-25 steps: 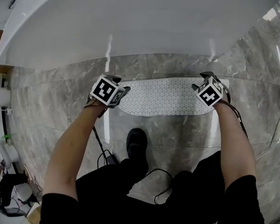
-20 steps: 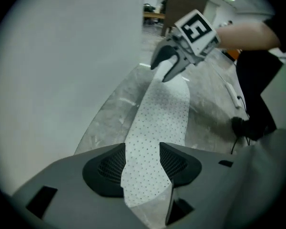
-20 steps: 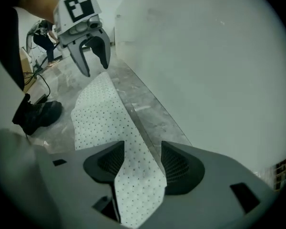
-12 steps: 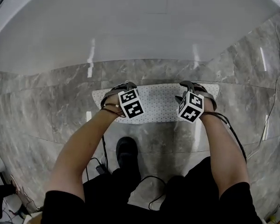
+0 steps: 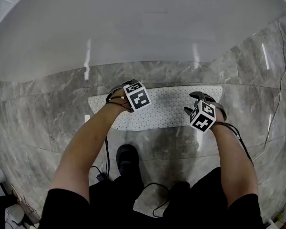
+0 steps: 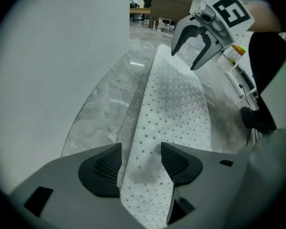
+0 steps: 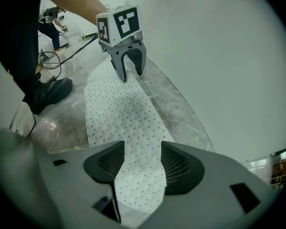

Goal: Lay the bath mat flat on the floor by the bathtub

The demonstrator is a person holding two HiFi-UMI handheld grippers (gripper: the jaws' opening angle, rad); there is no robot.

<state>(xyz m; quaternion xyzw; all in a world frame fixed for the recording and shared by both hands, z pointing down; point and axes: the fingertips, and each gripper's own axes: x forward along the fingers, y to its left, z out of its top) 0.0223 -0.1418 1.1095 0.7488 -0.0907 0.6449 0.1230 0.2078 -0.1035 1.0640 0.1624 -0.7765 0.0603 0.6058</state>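
Bath mat [image 5: 167, 111] between left fingers [image 6: 102, 168], just opening; right fingers [image 7: 178, 168] apart.

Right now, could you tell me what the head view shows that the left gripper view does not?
Head view only: the left forearm and the left gripper's marker cube. Left gripper view only: the gap between its jaws, just opened wider, with the bath mat ungripped in it. Both: that mat flat beside the bathtub, and the right gripper.
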